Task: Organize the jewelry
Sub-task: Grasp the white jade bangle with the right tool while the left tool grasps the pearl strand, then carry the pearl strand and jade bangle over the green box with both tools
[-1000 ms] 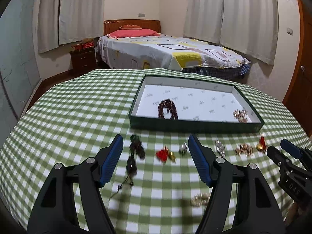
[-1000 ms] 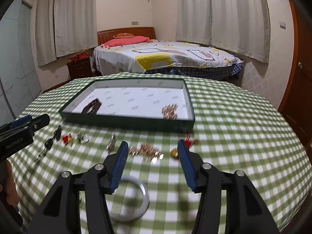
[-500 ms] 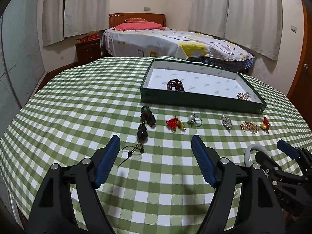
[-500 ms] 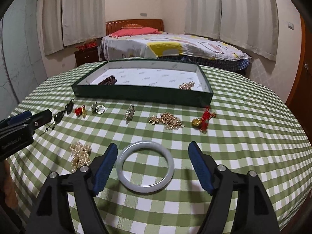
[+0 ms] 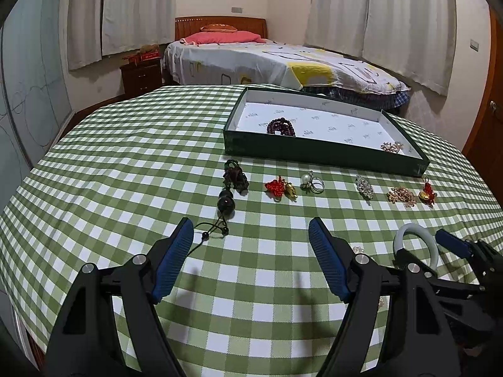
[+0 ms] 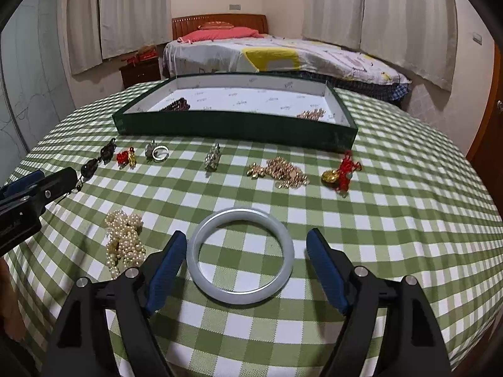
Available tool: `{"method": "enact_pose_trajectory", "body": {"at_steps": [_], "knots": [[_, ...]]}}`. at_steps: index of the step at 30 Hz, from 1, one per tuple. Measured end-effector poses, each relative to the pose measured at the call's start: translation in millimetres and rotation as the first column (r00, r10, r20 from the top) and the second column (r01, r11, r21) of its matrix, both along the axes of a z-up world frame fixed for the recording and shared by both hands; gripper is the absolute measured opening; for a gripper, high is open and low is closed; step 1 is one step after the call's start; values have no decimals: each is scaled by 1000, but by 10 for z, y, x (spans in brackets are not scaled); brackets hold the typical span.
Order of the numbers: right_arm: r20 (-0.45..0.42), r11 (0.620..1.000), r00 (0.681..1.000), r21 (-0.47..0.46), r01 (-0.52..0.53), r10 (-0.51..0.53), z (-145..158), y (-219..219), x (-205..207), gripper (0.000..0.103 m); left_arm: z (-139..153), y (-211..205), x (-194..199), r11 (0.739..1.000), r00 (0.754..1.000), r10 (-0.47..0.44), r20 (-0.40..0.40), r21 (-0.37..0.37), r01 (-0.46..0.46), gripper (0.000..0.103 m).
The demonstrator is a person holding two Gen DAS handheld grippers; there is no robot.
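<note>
A green tray [image 6: 239,128] with a white lining holds a dark bead bracelet [image 5: 280,126] and a gold piece [image 6: 311,114]. Loose jewelry lies in a row in front of it: a dark bead pendant [image 5: 231,185], a red-gold charm [image 5: 280,187], a ring [image 6: 158,151], a crystal brooch [image 6: 212,156], a gold chain [image 6: 279,171] and a red tassel charm [image 6: 341,172]. My right gripper [image 6: 246,253] is open around a pale jade bangle [image 6: 240,256] lying on the cloth. A pearl strand [image 6: 124,240] lies left of it. My left gripper [image 5: 251,245] is open and empty.
The round table has a green checked cloth [image 5: 125,169]. A bed [image 5: 267,62] stands behind it, with a nightstand [image 5: 141,75] at the back left and a wooden door [image 5: 484,110] at the right. The table edge curves close below both grippers.
Both grippers have pulled back toward the near edge of the table. The bangle and pearls, formerly under the right gripper, now show fully in its view.
</note>
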State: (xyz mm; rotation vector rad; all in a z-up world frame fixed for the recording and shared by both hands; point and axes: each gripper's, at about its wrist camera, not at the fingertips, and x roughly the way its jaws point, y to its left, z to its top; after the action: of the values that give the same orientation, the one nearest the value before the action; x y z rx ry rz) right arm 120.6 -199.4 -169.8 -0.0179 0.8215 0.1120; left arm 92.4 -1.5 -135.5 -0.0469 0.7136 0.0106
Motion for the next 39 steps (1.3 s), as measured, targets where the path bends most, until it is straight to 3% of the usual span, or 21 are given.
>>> {"method": "enact_pose_trajectory", "body": {"at_steps": [5,22,33,39], "knots": [[-5,1000,1000,5,-1,1,0,-26,-32,69,-30,-90,-32,1000,1000,-21,-14,-6,21,74],[-9,994,997,78,80,-80,19,-422,-88,69,-188,-609,-5,989,986,-147,-84,-5,147,74],[-5,993,997,87,79,-79,18,-440,-96,69,-282,-660,19,976,970,-215,-116,-59,210,27],[7,994,997,81,74,-75,47,-418,-112,69,-283,-610,11,973,968,-225,-110,-85,217,22]]}}
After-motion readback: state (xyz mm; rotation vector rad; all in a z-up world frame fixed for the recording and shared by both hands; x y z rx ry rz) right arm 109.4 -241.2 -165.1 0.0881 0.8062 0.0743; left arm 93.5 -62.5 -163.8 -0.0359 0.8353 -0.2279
